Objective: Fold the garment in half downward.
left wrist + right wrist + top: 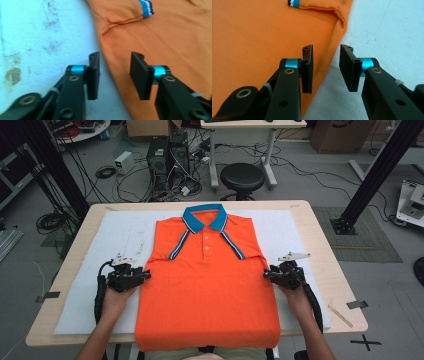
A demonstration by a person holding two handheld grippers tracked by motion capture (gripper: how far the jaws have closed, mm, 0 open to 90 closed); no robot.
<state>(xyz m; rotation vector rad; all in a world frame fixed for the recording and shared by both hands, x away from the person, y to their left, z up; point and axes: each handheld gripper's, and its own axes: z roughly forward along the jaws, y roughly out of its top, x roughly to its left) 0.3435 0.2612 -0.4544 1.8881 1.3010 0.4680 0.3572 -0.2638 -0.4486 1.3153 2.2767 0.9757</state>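
Orange polo shirt (207, 290) with blue collar (205, 216), flat, sleeves folded under.

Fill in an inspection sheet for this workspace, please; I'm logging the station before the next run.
Surface: wooden table under a white mat; the mat shows brown stains in the left gripper view.
Job's things: orange polo shirt with a blue collar, lying flat, front up, sleeves tucked under, hem over the near edge.
Clutter: nothing seen on the mat.
Grippers: left tongs open, straddling the shirt's left edge; right tongs open, straddling its right edge.
Cables: one black cable trails from each of the tongs; loose wires on the floor.
Surroundings: black stool, computer towers, cardboard boxes.
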